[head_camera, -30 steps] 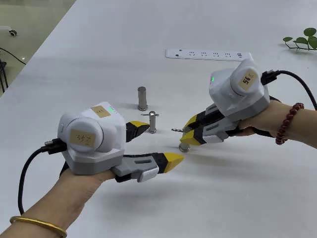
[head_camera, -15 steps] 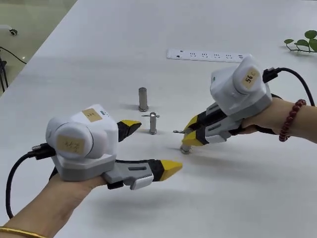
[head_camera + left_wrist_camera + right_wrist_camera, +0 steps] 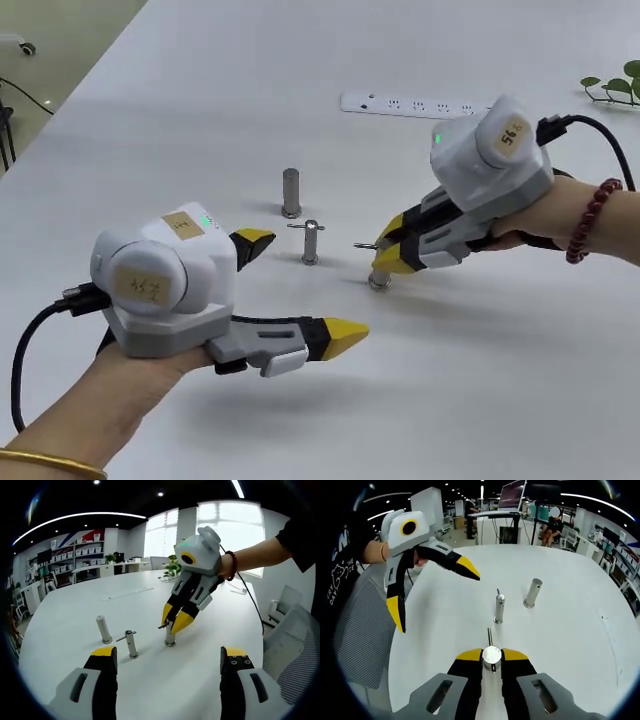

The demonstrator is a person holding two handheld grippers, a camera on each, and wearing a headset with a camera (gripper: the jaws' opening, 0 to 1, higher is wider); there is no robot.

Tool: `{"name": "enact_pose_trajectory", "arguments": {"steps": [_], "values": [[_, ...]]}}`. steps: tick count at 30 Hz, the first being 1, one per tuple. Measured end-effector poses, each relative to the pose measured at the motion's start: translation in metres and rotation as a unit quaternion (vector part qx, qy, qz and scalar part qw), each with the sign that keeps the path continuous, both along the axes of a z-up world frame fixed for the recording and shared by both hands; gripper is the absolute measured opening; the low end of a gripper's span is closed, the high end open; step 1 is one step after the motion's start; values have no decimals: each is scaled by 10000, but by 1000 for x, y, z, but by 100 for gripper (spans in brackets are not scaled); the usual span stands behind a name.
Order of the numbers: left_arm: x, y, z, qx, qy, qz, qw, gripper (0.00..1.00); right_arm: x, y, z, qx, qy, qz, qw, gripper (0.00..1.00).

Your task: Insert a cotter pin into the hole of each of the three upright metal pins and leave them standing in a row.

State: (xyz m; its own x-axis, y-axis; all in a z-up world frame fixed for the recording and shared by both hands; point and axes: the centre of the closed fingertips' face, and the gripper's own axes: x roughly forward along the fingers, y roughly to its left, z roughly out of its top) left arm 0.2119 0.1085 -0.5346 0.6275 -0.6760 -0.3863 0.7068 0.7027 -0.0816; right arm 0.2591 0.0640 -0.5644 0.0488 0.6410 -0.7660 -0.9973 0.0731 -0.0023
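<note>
Right gripper point(image 3: 385, 258): clenching, seemingly on a cotter pin point(image 3: 362, 245), over the nearest metal pin point(image 3: 379, 281). Left gripper point(image 3: 298, 287): hanging released, jaws wide. Middle pin point(image 3: 310, 243) carrying a crosswise cotter; far pin point(image 3: 291, 192) standing upright. White table point(image 3: 200, 120) bearing power strip point(image 3: 420, 104), plant point(image 3: 612, 85); office shelving point(image 3: 65, 565) behind. Right gripper label reading "56"

The head view is brightly and evenly lit from above. The white table point(image 3: 200, 130) is washed pale, and soft, diffuse shadows are thrown on it under the left gripper point(image 3: 302, 285) and the right gripper point(image 3: 384, 252). In the left gripper view the windows point(image 3: 227, 527) are blown out by daylight. In the right gripper view a glint is seen on the top of the pin point(image 3: 492, 656). Both gripper views are bowed at the edges, where detail is smeared.
</note>
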Motion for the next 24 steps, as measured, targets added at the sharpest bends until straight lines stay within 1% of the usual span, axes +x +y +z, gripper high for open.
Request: {"name": "enact_pose_trajectory", "arguments": {"steps": [4, 8, 11, 20, 24], "values": [[2, 1, 0, 20, -27, 1, 10000, 84, 6, -1, 1, 17, 4, -28, 10000, 8], [3, 3, -2, 37, 8, 14, 10000, 84, 9, 0, 1, 30, 13, -4, 10000, 8], [3, 4, -2, 64, 1, 30, 10000, 84, 12, 1, 0, 34, 19, 14, 10000, 8], [6, 9, 1, -29, 4, 134, 9999, 84, 16, 3, -3, -16, 32, 91, 10000, 8], [7, 10, 1, 2, 3, 137, 9999, 84, 18, 2, -4, -32, 34, 83, 10000, 8]]}}
